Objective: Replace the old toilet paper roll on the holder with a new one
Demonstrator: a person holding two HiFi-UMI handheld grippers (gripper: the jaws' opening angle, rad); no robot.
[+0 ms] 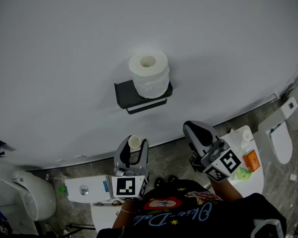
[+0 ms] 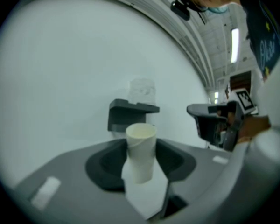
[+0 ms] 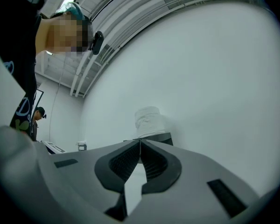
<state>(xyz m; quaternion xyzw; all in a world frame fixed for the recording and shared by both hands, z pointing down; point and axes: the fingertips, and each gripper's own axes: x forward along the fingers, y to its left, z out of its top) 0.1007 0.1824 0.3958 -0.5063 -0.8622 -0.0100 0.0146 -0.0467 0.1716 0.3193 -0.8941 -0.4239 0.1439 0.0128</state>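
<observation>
A full white toilet paper roll (image 1: 149, 73) stands upright on top of the black wall holder (image 1: 126, 95). My left gripper (image 1: 134, 144) is below it, a little to the left, and shut on an empty cardboard tube (image 1: 134, 142), which stands upright between the jaws. In the left gripper view the tube (image 2: 141, 150) rises in front of the holder (image 2: 126, 113) and the roll (image 2: 142, 91). My right gripper (image 1: 193, 130) is to the lower right of the holder, shut and empty. The right gripper view shows its jaws closed together (image 3: 140, 146), with the roll (image 3: 149, 121) beyond them.
A plain white wall (image 1: 139, 24) fills the upper part of the head view. On the floor are a white toilet (image 1: 25, 192) at the left, a white cistern (image 1: 87, 188), a white stand (image 1: 256, 180) carrying an orange item (image 1: 251, 160), and another toilet (image 1: 280, 140) at the right.
</observation>
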